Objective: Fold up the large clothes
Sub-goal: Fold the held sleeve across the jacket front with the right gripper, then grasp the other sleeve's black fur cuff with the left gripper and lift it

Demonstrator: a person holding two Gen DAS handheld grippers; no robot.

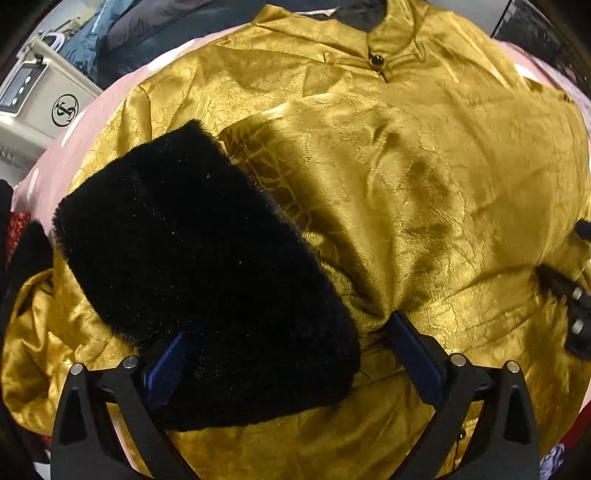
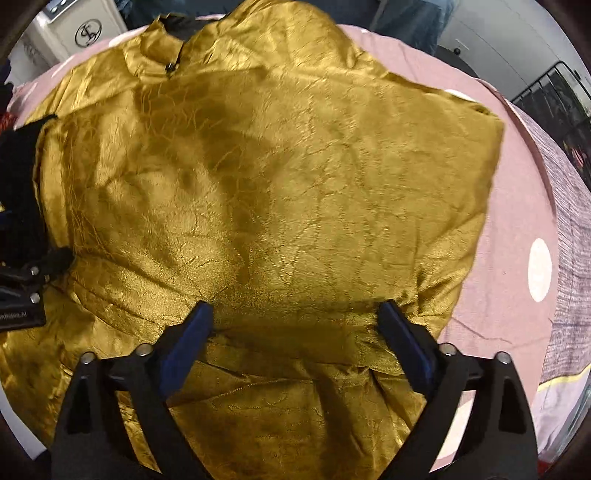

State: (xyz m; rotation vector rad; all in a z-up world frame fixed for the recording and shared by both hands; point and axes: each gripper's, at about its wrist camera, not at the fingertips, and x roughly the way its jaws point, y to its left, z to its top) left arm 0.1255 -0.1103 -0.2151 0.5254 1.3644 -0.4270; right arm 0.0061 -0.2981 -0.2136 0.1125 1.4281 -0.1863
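Observation:
A gold satin jacket lies spread front up on the bed, its stand-up collar and black button at the far side. One sleeve, ending in a black fur cuff, is folded across the chest. My left gripper points down and is open: the cuff lies between its fingers, against the left blue pad and clear of the right one. My right gripper hangs wide open just above the jacket, close to its right-hand part, with only flat gold cloth under it. Each gripper shows at the edge of the other's view.
The pink sheet with white dots shows around the jacket, and a grey patterned cover lies to the right. A white box with a round logo stands at the back left. Dark blue clothes are heaped behind it, and a red garment lies at the left edge.

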